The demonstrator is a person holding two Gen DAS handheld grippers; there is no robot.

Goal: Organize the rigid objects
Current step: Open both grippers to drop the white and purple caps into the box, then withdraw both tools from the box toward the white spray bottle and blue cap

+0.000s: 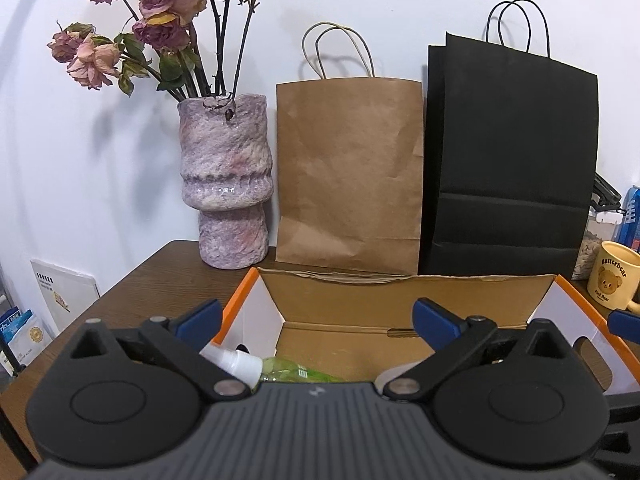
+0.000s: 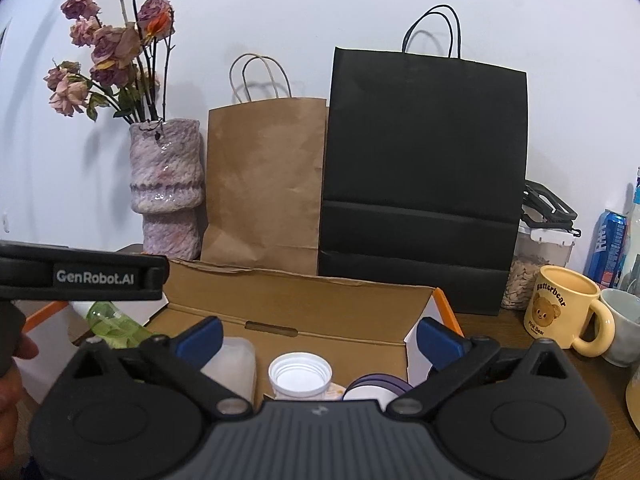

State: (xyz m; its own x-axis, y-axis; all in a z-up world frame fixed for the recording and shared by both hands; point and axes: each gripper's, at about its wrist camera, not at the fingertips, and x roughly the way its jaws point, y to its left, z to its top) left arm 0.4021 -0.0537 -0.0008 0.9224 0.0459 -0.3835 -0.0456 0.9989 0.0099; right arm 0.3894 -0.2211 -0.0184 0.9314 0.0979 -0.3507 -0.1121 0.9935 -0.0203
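An open cardboard box [image 1: 400, 300] with orange edges sits on the brown table, also in the right wrist view [image 2: 304, 304]. Inside lie a green bottle with a white cap [image 1: 256, 368], also in the right wrist view [image 2: 112, 324], a white threaded jar [image 2: 300, 376], a translucent container [image 2: 236, 360] and a white and purple round thing [image 2: 376, 388]. My left gripper [image 1: 316, 320] is open and empty above the box's left part. My right gripper [image 2: 320, 340] is open and empty above the box's right part. The left gripper's body [image 2: 80, 276] shows at left in the right wrist view.
A pink vase of dried roses [image 1: 228, 180], a brown paper bag [image 1: 348, 176] and a black paper bag [image 1: 508, 168] stand behind the box against the wall. A yellow bear mug [image 2: 564, 312], a grey cup [image 2: 624, 324], a seed jar [image 2: 536, 264] and a blue can [image 2: 608, 248] stand at right.
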